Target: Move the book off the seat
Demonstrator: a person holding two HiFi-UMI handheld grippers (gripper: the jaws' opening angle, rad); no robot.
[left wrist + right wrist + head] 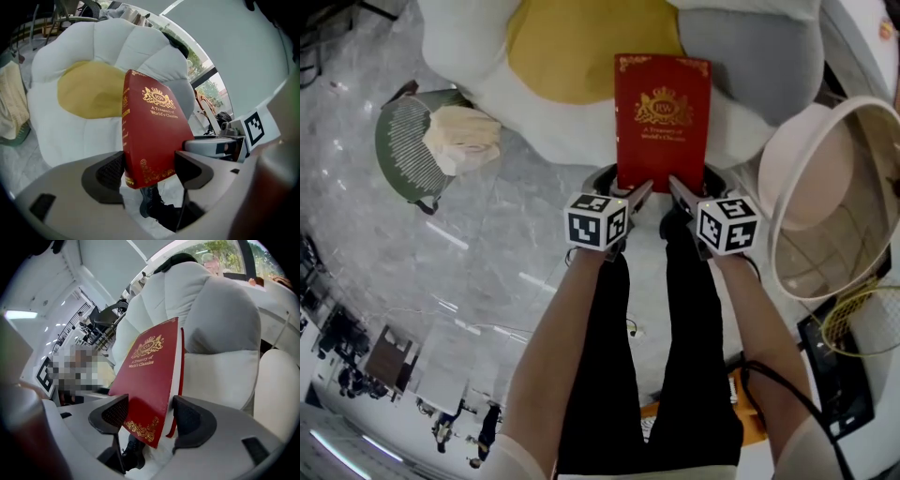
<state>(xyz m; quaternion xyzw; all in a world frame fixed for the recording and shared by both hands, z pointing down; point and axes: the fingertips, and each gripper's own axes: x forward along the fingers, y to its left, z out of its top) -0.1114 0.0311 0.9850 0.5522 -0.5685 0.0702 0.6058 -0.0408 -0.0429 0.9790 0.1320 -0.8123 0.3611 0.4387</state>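
A red hardcover book [662,117] with gold print is held up in front of a white petal-shaped seat [478,56] that has a yellow middle [581,42]. My left gripper [630,199] is shut on the book's near left corner, its pads on the spine edge and the front cover [154,131]. My right gripper [682,195] is shut on the near right corner, where the page edges and a red ribbon show [150,371]. The book's near edge hangs over the floor, with a black boot [157,208] below it. Its far end is in front of the cushions; I cannot tell whether it touches them.
A grey cushion [755,52] lies on the seat's right side. A green basket [403,150] with a cream cloth stands on the marble floor at the left. A pale round wire-framed stand [834,187] is at the right. The person's black-trousered legs [656,356] are below the grippers.
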